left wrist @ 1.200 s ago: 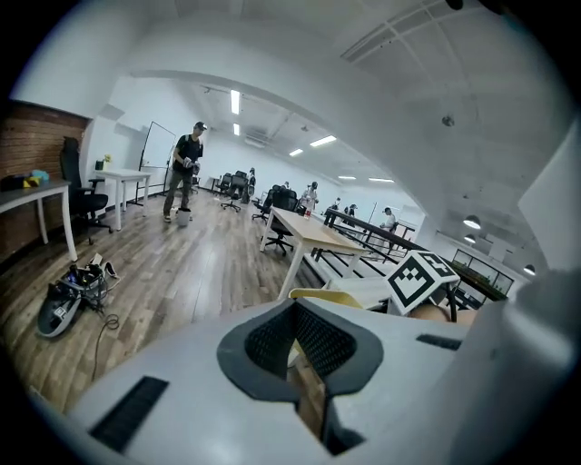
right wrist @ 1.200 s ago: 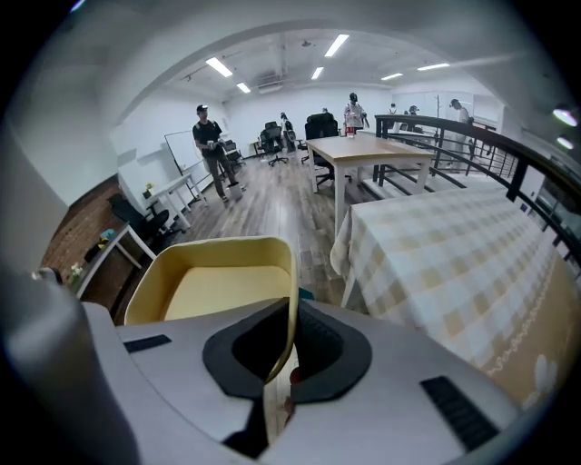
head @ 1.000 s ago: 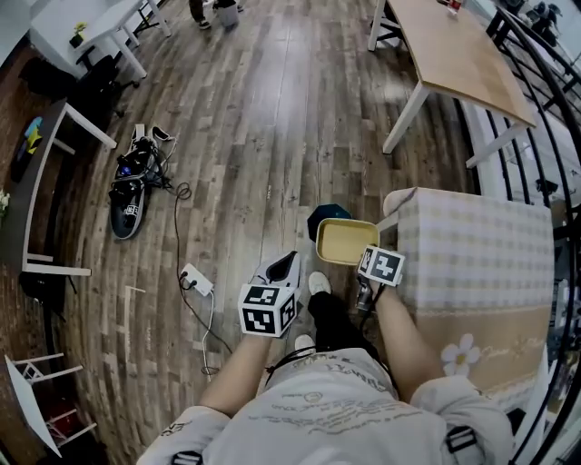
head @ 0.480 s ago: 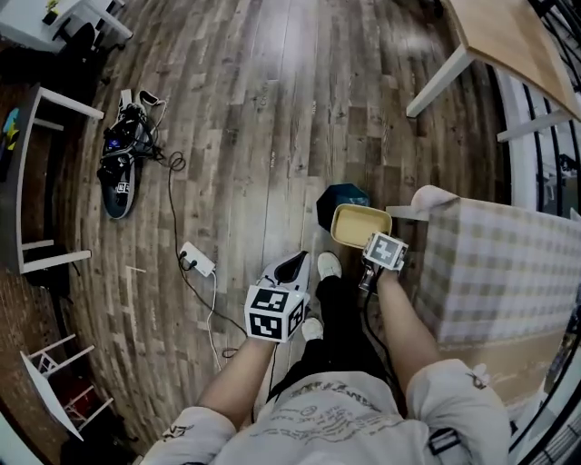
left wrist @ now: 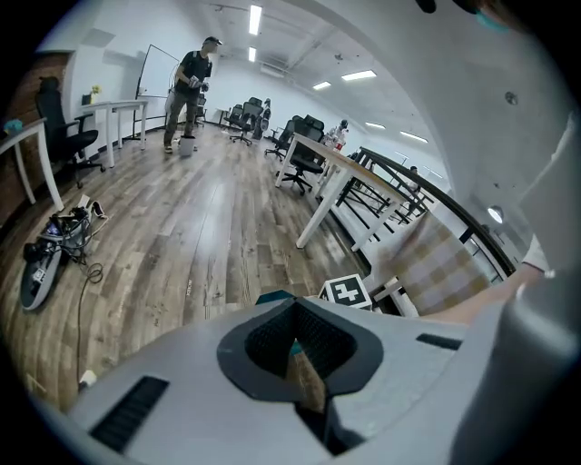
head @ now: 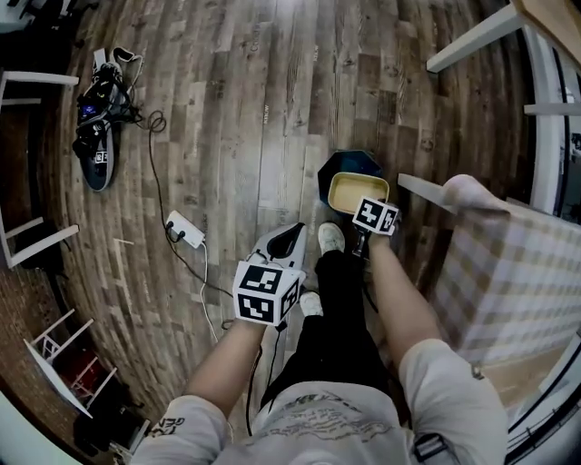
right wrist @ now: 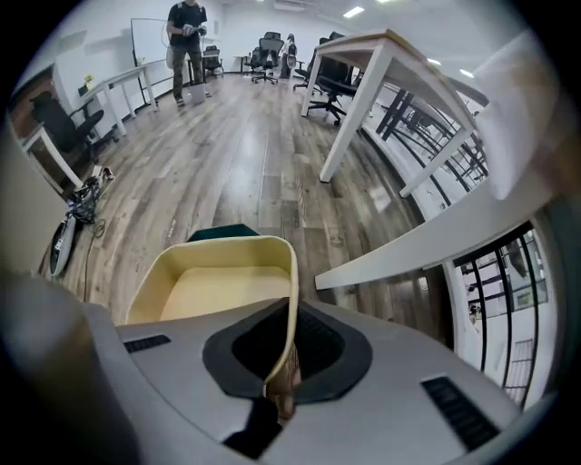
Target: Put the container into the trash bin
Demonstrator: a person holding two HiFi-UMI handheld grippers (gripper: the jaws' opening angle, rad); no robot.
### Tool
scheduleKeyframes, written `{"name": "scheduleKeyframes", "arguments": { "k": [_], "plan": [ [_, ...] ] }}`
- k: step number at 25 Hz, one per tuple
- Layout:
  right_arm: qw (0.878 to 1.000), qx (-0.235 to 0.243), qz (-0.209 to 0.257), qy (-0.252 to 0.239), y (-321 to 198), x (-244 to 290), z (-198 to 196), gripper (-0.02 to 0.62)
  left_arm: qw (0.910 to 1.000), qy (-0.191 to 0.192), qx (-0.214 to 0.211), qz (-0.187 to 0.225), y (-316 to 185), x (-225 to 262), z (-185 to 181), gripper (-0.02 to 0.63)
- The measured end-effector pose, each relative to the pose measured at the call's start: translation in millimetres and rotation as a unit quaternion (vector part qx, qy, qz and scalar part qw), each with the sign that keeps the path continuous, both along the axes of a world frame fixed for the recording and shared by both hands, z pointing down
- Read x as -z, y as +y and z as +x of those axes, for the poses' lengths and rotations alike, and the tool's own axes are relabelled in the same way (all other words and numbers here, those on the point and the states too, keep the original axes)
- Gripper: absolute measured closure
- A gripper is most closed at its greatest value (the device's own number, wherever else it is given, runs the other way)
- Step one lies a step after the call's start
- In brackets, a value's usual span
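Note:
A shallow yellow container [head: 357, 192] hangs over the dark teal trash bin [head: 338, 168] on the wooden floor, covering most of its mouth. My right gripper [head: 369, 211] points steeply down and is shut on the container's near rim. In the right gripper view the container [right wrist: 218, 281] fills the middle, its thin wall pinched between the right gripper's [right wrist: 286, 363] pads, with the bin [right wrist: 222, 233] just past it. My left gripper [head: 293, 236] is lower left of the bin, shut and holding nothing. In the left gripper view its tips [left wrist: 298, 350] meet, and the bin's edge [left wrist: 272, 296] peeks above them.
A table with a checked cloth [head: 508, 272] stands close on the right. White table legs [head: 477, 27] are at the top right. A power strip [head: 184, 232] with its cable and a heap of gear [head: 95, 136] lie on the left. My shoes [head: 331, 238] stand beside the bin.
Both grippers have sunk toward the floor. The container has come down with the right gripper and now hangs closer over the bin. The head view has tipped further down.

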State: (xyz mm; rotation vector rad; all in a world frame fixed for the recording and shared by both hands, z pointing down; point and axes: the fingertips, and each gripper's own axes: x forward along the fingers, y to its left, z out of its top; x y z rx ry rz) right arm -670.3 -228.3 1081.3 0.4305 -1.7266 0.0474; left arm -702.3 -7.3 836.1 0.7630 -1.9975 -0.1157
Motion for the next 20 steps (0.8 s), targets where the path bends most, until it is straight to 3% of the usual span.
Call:
{"name": "scheduleKeyframes", "arguments": {
  "k": [5,16,17,19,20],
  "plan": [
    [0.999,-0.019,0.009,0.035,5.9,-44.3,-0.1,0.589,0.9999,0.009,0.002,-0.008,12.6,-26.8,-12.0,0.601],
    [0.999,-0.012,0.005,0.051,10.0,-88.5,-25.2,0.589,0.9994,0.033,-0.001,-0.013,16.9,-57.6,-5.1,0.601],
    [0.999,-0.012,-0.004,0.049,11.5,-90.2,-25.4,0.579,0.9993,0.034,0.0,-0.013,16.5,-58.6,-3.4,0.601],
    [0.999,-0.013,-0.03,0.034,17.8,-90.1,-27.8,0.469,0.9993,0.036,0.003,-0.012,16.8,-59.1,-1.2,0.601],
    [0.999,-0.015,-0.041,0.025,20.5,-87.9,-29.0,0.46,0.9993,0.036,0.006,-0.011,17.1,-58.6,-0.9,0.601]
  ]
}}
